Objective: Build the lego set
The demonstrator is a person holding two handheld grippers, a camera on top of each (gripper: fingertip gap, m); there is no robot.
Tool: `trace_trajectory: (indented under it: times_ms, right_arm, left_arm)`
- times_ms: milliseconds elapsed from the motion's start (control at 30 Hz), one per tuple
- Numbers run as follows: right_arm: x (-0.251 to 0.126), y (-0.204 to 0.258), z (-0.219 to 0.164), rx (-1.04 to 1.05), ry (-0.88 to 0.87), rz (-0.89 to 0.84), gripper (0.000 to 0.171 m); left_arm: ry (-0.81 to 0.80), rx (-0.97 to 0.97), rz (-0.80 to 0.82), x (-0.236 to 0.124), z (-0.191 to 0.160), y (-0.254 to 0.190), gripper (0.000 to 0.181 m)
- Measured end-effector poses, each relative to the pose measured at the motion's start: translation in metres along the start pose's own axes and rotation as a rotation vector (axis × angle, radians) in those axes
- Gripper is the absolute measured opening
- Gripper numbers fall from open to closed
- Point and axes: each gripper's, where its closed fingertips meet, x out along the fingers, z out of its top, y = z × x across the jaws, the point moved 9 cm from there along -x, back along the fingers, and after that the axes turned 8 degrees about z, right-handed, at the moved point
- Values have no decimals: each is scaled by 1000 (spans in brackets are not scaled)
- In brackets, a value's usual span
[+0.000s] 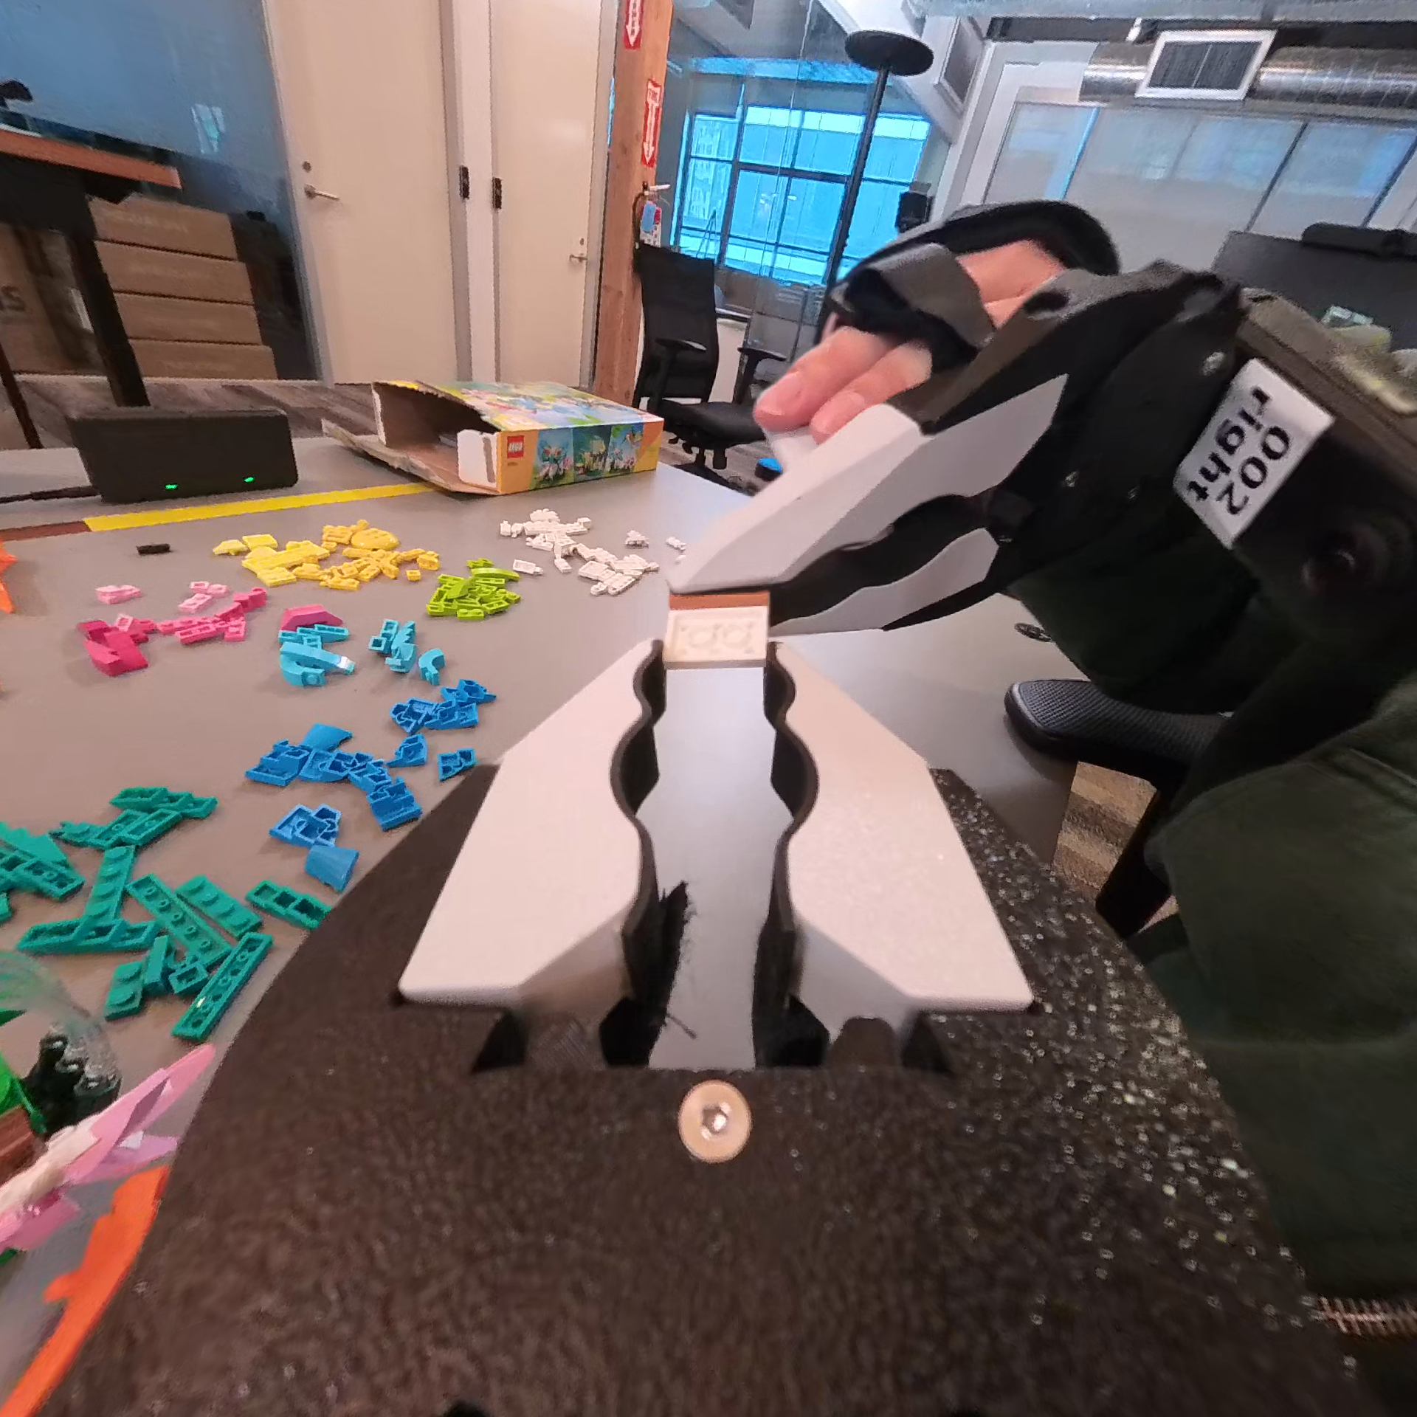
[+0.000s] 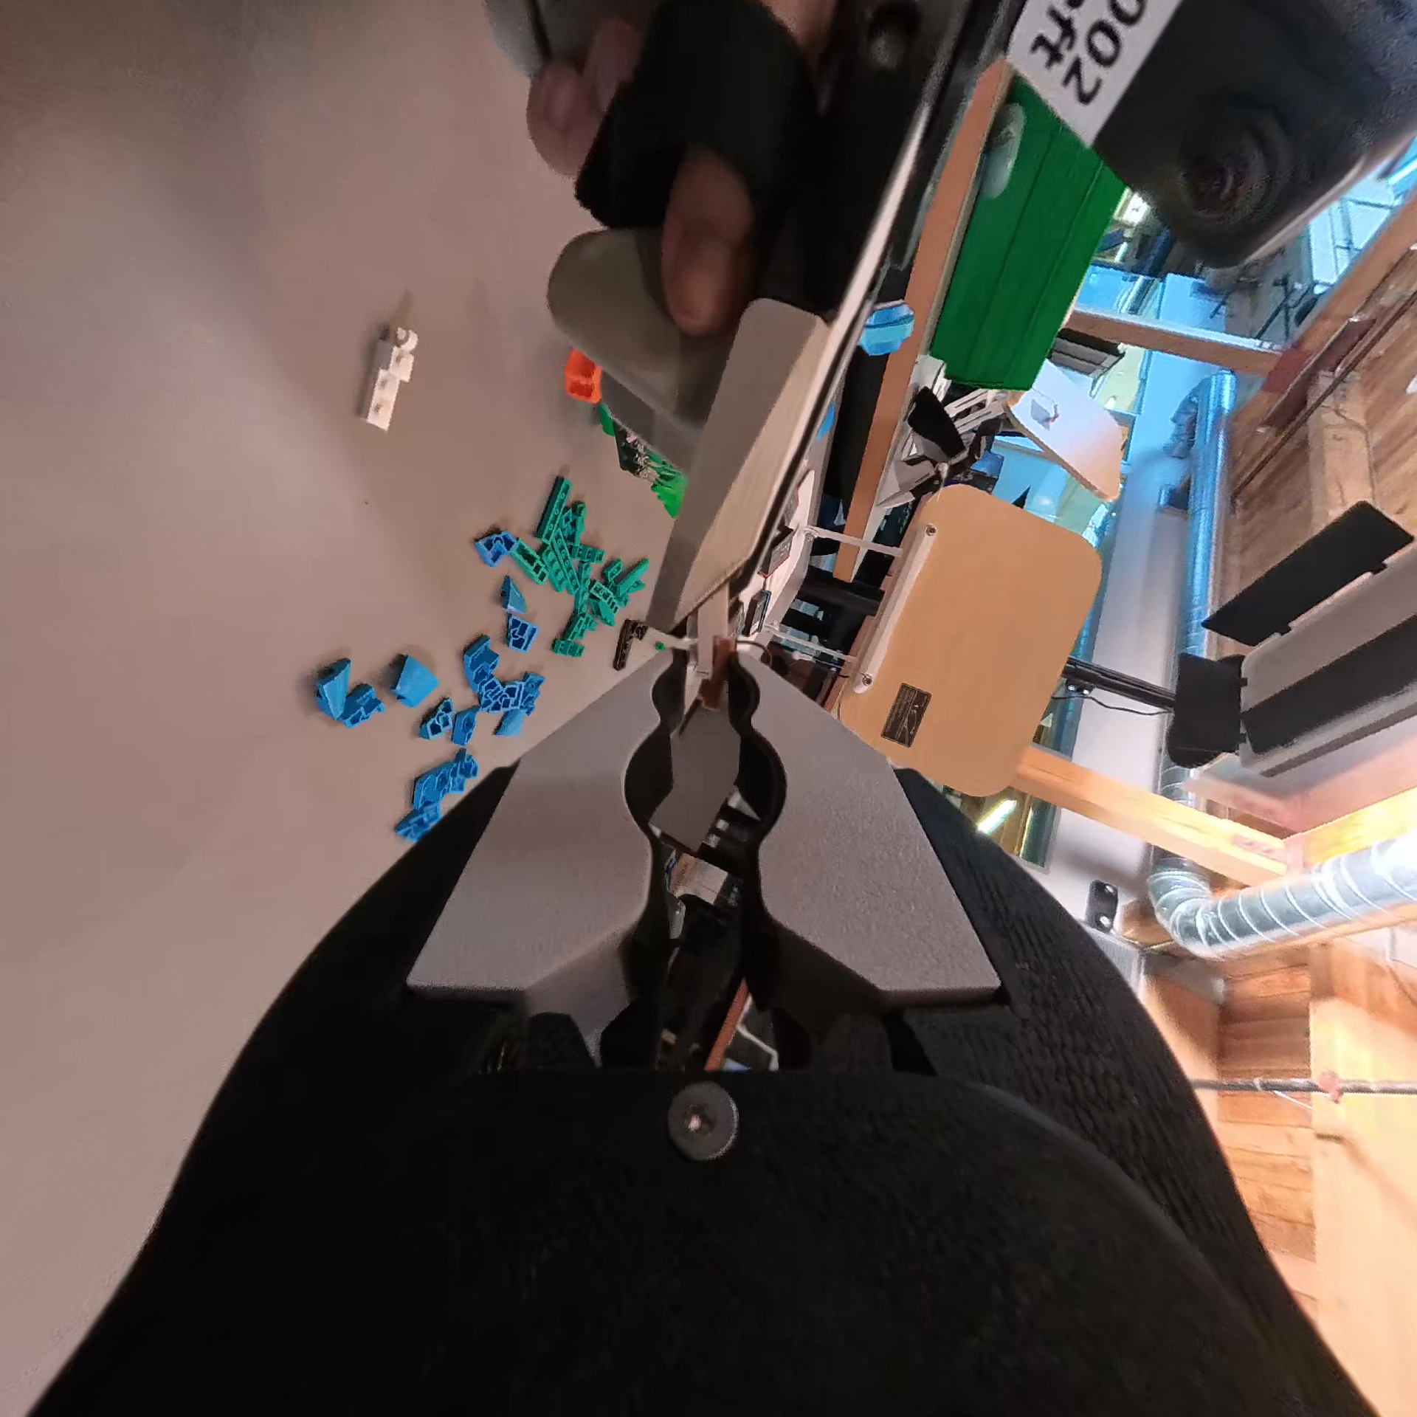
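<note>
My left gripper (image 1: 713, 652) is shut on a small white plate (image 1: 715, 638), held by its sides at the fingertips above the grey table (image 1: 192, 728). My right gripper (image 1: 724, 598) comes in from the right and is shut on a thin brown plate (image 1: 717, 600), which lies against the white plate's far edge. In the right wrist view, my right gripper (image 2: 709, 675) pinches the brown plate (image 2: 721, 673), with the white plate (image 2: 701, 663) beside it. The left gripper (image 2: 690, 621) reaches down from the top of that view.
Loose bricks lie in piles sorted by colour: yellow (image 1: 330, 556), white (image 1: 583, 548), lime (image 1: 471, 594), pink (image 1: 169, 629), blue (image 1: 368, 767), teal (image 1: 138, 905). The open set box (image 1: 521, 437) and a black box (image 1: 184, 452) stand at the back. A partly built model (image 1: 77, 1150) is at the lower left. Left and right tips are no more than a few centimetres apart.
</note>
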Motion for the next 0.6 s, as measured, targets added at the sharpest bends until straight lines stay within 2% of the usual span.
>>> trace_trajectory:
  times_ms: [233, 600]
  right_arm:
    - [0, 6, 3, -96, 25, 21, 8]
    - [3, 23, 8, -383, 93, 108, 5]
  left_arm:
    - [53, -10, -7, 1, -3, -1, 23]
    - [183, 51, 2, 10, -15, -6, 22]
